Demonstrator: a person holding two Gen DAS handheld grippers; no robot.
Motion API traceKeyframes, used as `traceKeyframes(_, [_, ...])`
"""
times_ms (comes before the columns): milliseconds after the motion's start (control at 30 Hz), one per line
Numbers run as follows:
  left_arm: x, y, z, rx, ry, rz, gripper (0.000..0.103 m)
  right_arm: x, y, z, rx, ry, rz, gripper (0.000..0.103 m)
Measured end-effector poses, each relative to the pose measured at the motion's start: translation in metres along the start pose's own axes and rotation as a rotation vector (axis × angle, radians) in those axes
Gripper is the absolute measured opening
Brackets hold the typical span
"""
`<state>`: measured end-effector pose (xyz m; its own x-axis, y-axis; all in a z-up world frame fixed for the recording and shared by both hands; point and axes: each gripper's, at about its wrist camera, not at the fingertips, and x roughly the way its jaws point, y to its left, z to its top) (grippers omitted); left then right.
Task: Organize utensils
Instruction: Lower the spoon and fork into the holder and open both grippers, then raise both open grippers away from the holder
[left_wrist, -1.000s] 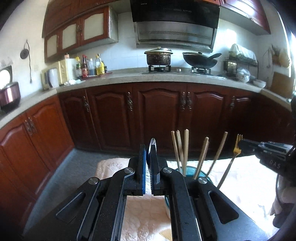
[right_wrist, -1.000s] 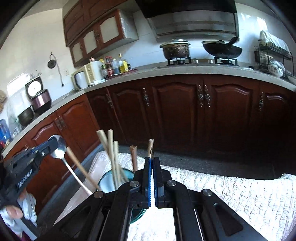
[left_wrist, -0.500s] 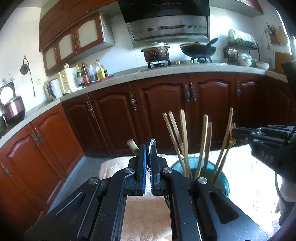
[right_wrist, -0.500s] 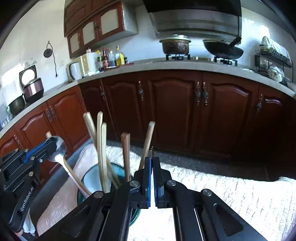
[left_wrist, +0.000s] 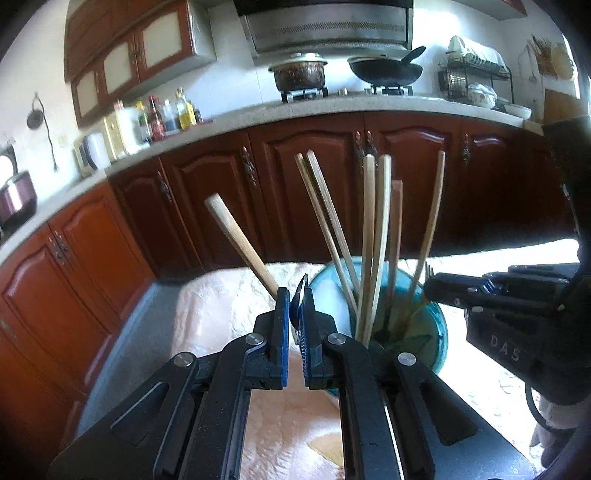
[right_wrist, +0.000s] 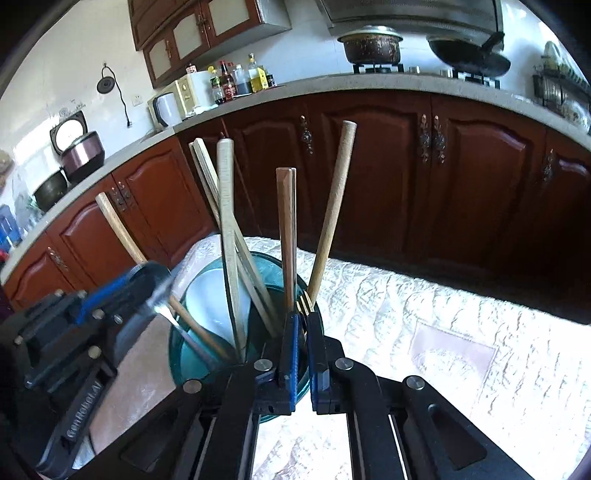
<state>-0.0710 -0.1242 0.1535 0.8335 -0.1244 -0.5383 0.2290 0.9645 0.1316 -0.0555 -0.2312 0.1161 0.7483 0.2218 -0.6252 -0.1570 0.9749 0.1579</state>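
Spoon (left_wrist: 300, 295) and fork (right_wrist: 303, 303) between closed jaws

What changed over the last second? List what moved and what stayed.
Both claws sank towards the teal glass container. The left claw lowered its metal spoon, the right claw its gold fork, handles in among the wooden chopsticks. Both grips and the container stayed put.

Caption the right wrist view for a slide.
Right gripper lowers a gold fork into the teal holder among wooden utensils.
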Motion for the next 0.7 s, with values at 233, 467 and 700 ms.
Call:
traceKeyframes(233, [-0.001,0.008,-0.001,-0.063,0.050,-0.050,0.015,-0.018,-0.011,-0.004,0.062,-0.016,0.027,0.027])
traceKeyframes(467, [-0.021,0.019,-0.002,-0.121,0.064,-0.099,0.045,-0.039,-0.016,-0.015,0.104,-0.028,0.012,0.027])
traceKeyframes(700, [-0.042,0.021,-0.005,-0.146,0.081,-0.122,0.053,-0.054,-0.001,-0.029,0.102,-0.042,-0.031,0.032])
